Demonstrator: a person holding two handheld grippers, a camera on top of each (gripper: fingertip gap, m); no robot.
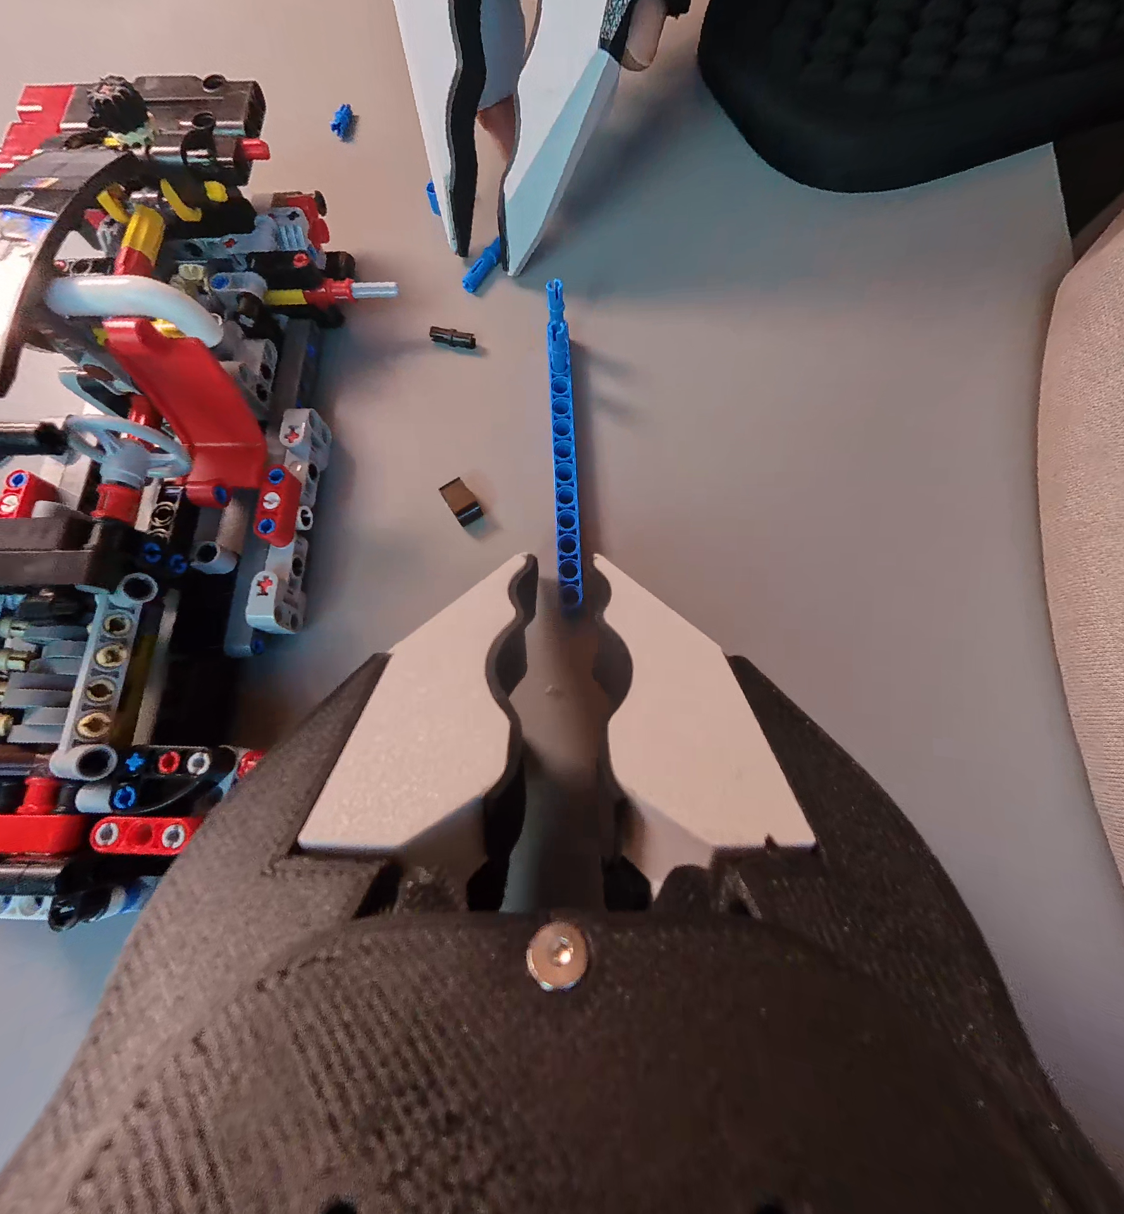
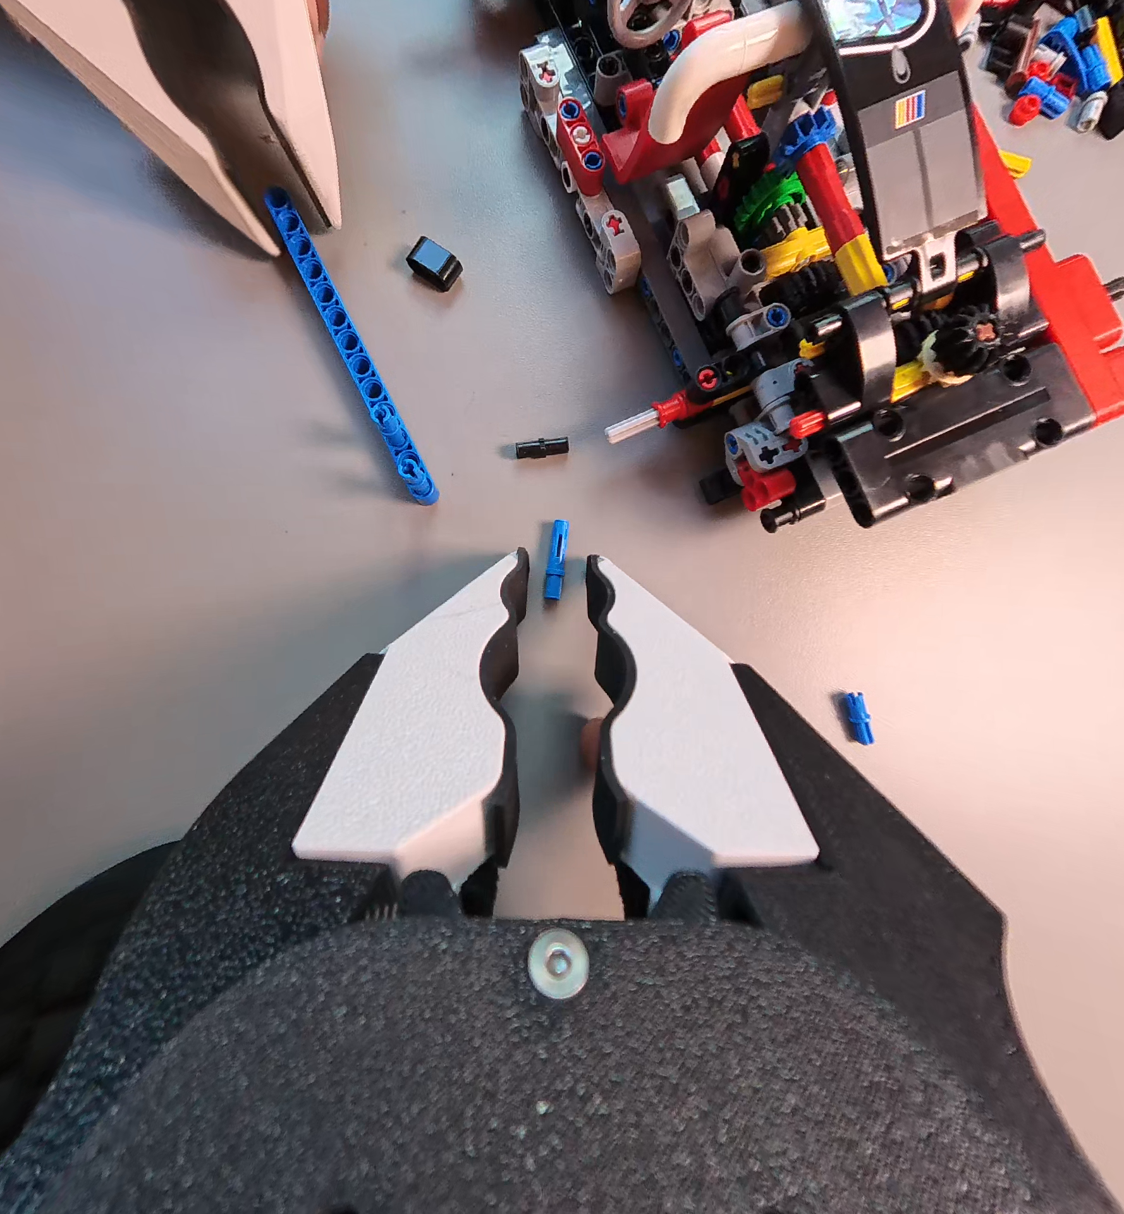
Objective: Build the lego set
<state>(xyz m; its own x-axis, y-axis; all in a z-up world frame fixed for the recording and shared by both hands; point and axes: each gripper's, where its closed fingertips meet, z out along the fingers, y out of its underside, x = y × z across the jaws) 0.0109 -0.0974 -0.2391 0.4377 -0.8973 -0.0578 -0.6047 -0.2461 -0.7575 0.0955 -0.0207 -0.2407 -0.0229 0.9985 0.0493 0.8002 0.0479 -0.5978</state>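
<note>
Grey table (image 2: 185, 460) fills both views. At lower centre, the right hand-held gripper (image 2: 556, 558) stands narrowly parted around a loose blue pin (image 2: 555, 558); the left hand-held gripper (image 1: 566, 565) pinches the blue beam (image 1: 562, 447). Both look light, stiff, slippery; best gripped mid-shaft. The model (image 2: 874, 263) sits upper right.

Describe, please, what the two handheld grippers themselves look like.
Both match: the left gripper and right gripper each have two pale grey wedge-shaped fingers lined with wavy black pads, set in a coarse black printed body with one silver screw.
</note>
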